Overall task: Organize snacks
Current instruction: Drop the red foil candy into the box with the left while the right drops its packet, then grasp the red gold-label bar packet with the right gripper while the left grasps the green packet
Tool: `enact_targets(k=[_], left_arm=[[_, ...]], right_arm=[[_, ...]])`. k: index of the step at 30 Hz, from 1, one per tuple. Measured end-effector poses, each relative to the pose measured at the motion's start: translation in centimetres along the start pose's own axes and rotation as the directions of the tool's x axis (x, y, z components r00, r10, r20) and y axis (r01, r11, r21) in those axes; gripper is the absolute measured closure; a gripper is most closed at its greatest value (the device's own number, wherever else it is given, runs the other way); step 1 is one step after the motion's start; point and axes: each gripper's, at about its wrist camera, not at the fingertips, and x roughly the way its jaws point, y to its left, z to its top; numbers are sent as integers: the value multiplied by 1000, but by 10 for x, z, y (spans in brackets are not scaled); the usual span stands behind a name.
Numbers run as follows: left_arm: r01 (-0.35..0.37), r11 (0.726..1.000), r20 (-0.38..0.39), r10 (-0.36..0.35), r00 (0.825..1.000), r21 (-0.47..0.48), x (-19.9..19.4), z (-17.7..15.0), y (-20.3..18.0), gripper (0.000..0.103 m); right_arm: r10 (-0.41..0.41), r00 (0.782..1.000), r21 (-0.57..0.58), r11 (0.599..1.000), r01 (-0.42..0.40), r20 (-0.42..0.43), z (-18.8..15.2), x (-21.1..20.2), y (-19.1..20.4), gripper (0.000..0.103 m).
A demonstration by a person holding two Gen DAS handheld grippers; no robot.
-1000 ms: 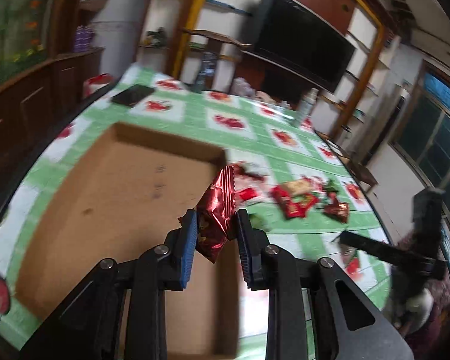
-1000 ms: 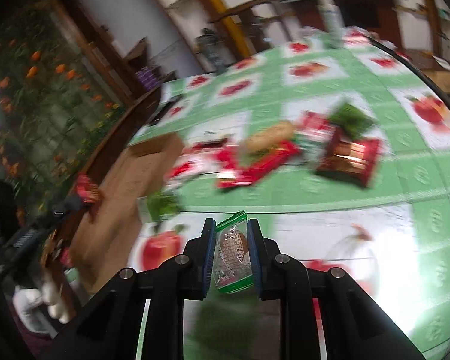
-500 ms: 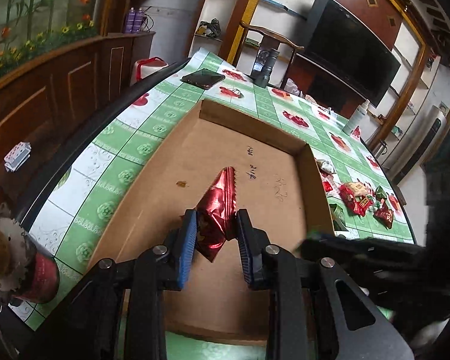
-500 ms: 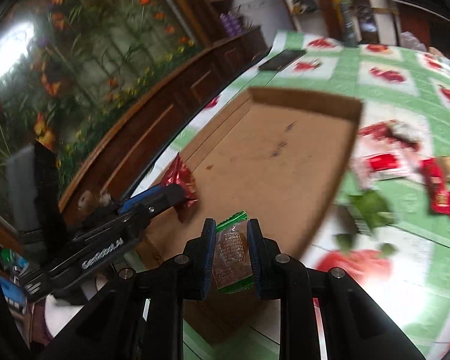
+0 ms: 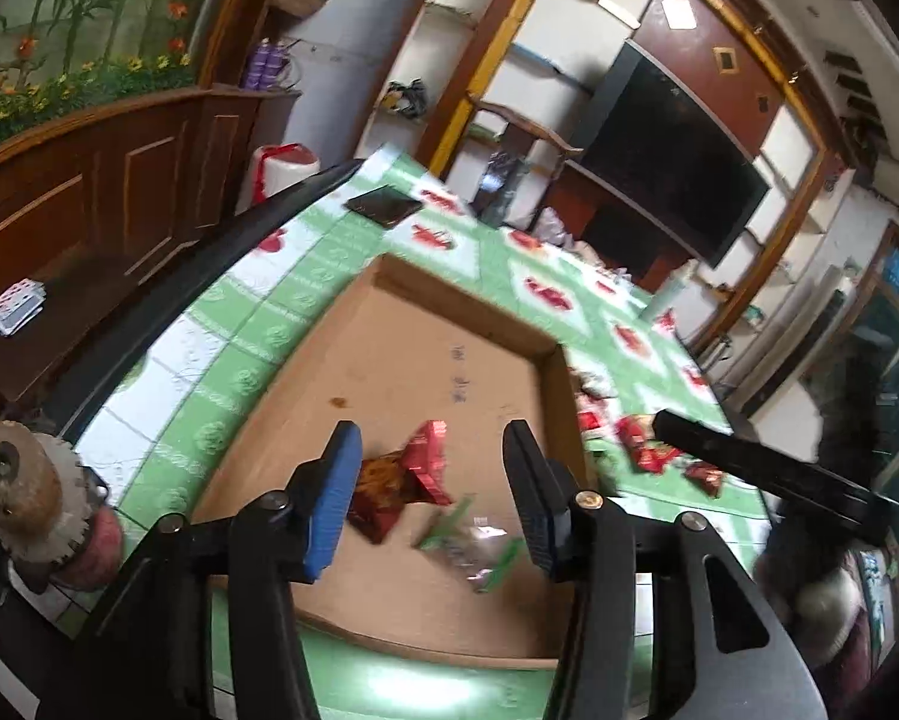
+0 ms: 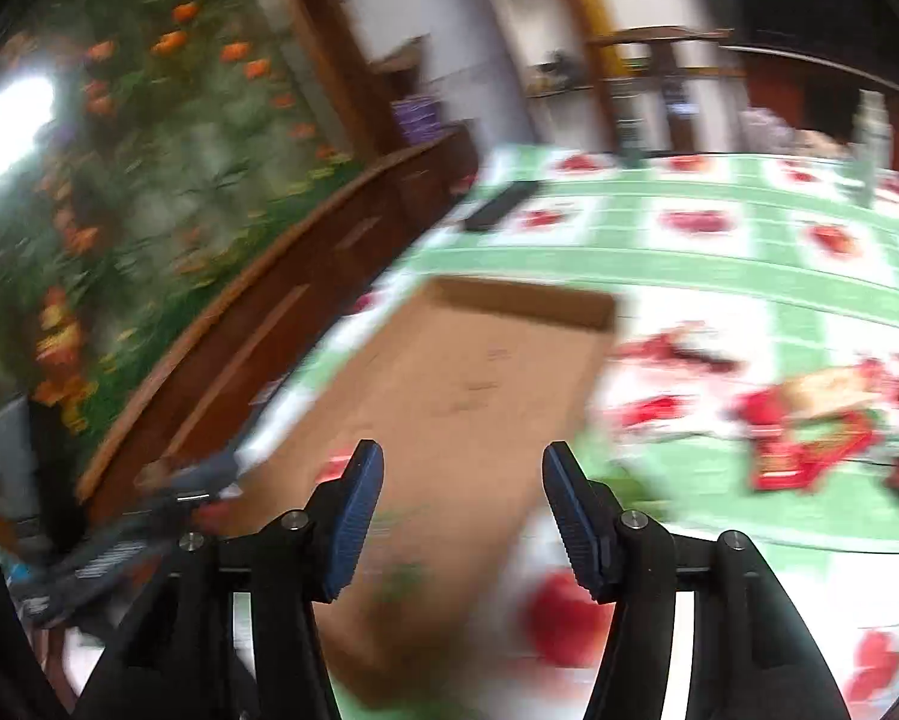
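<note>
two packets lie in the box.

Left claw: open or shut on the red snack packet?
Open. The left claw has its blue pads wide apart, and the red snack packet lies loose on the cardboard box floor.

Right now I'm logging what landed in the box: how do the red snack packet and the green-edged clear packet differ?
The red snack packet is opaque, shiny foil; the green-edged clear packet is see-through with green ends. The red one lies nearer the left claw's blue finger; the green-edged one lies nearer its right finger. The red one looks crumpled and raised, the green-edged one flatter, though blurred. Both rest loose on the cardboard box floor, gripped by neither claw.
</note>
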Motion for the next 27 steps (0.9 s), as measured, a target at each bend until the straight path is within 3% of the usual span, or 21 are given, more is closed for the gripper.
enact_targets(k=[2,4,10,13,18,23,25,27], left_arm=[[27,1000,-6,-27,1000,15,0,-1,-9,56],[40,999,-19,-40,999,33,2,-4,-17,56],[55,995,-62,-50,997,83,5,-14,-37,56],[61,994,-76,-54,996,94,5,-17,-43,56],[84,991,-90,-74,993,108,7,-20,-53,56],[121,984,-115,-107,988,129,12,-25,-68,56],[135,980,-126,-117,985,146,13,-28,-75,56],[147,975,-137,-125,983,165,15,-30,-83,56]], right_arm=[[-73,997,47,996,75,-29,-1,5,-25,48],[-85,994,76,993,90,-62,-3,15,-38,56],[-126,986,78,988,135,-107,-2,56,-46,55],[-127,978,55,989,138,-168,-7,71,-51,62],[-142,971,12,989,147,-194,-21,49,-52,72],[-128,966,40,989,141,-226,-40,17,-72,68],[-89,978,66,993,103,-189,-43,-1,-82,68],[-122,985,60,990,130,-123,-36,-19,-91,67]])
